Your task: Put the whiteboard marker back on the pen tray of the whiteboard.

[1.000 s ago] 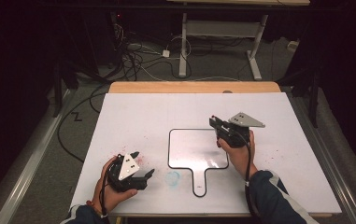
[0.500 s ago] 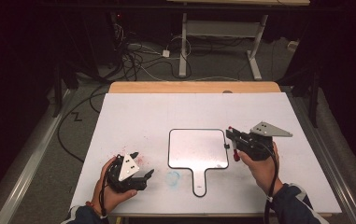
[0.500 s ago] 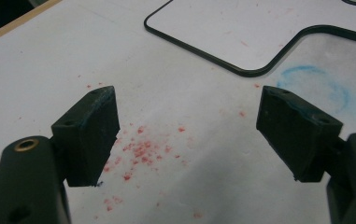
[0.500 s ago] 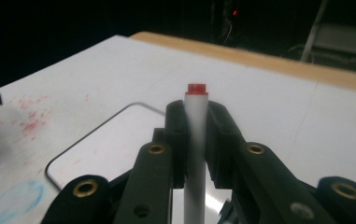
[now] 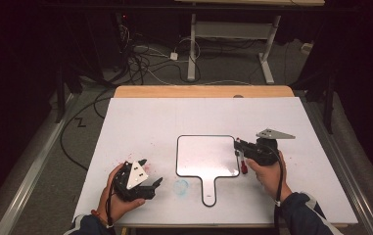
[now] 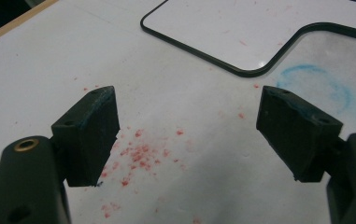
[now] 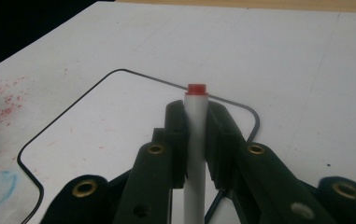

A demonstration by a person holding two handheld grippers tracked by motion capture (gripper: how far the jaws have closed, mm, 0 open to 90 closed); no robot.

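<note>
A white handled whiteboard [image 5: 206,154] with a black rim lies flat at the table's middle, handle toward the person. My right gripper [image 5: 237,143] hovers at its right edge, shut on a white marker with a red end [image 5: 243,165]. In the right gripper view the jaws [image 7: 196,112] clamp the marker's barrel [image 7: 195,140] upright, with the board's corner [image 7: 96,135] beneath. My left gripper [image 5: 151,171] rests on the table at the front left, open and holding nothing. Its view shows the two pads [image 6: 89,135] wide apart over bare table, the board [image 6: 259,28] beyond.
The white table top [image 5: 291,122] carries a blue smudge [image 5: 180,186] beside the board's handle and red specks [image 6: 138,154] under the left gripper. Cables and a desk frame [image 5: 233,34] lie on the dark floor behind the table.
The right gripper has moved right and toward the person, from over the board's upper right part to its right edge, still holding the marker. The left gripper has stayed put.
</note>
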